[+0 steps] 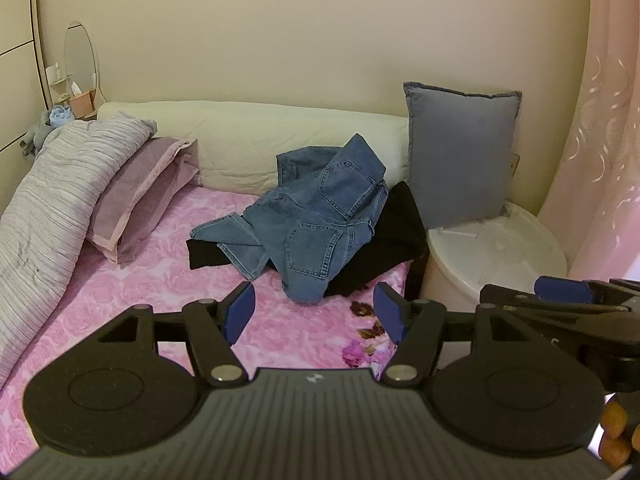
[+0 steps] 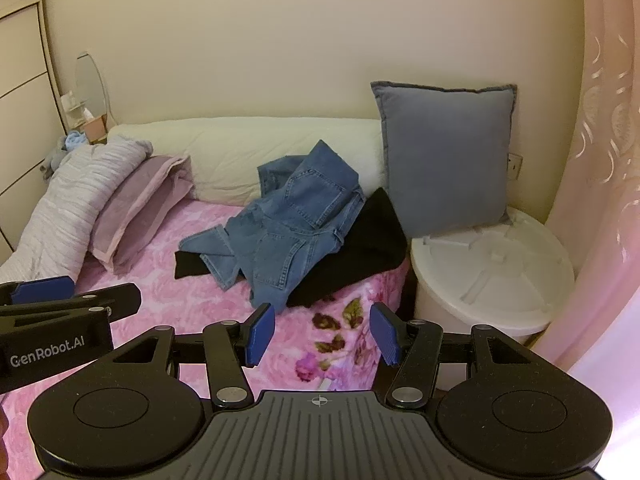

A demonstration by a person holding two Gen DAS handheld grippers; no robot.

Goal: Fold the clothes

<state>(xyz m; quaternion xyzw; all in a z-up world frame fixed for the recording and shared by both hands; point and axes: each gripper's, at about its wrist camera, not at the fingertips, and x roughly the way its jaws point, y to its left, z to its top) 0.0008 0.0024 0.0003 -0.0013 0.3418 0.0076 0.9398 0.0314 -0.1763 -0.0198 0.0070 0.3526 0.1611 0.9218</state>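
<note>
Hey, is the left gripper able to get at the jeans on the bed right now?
Probably yes. The left gripper is open and empty, pointed at the jeans, with only bare pink bedspread between them. The jeans lie on top of the black garment, so nothing covers them.

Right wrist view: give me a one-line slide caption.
Open right gripper hovers above a pink bedspread, facing crumpled jeans piled on a black garment.
</note>
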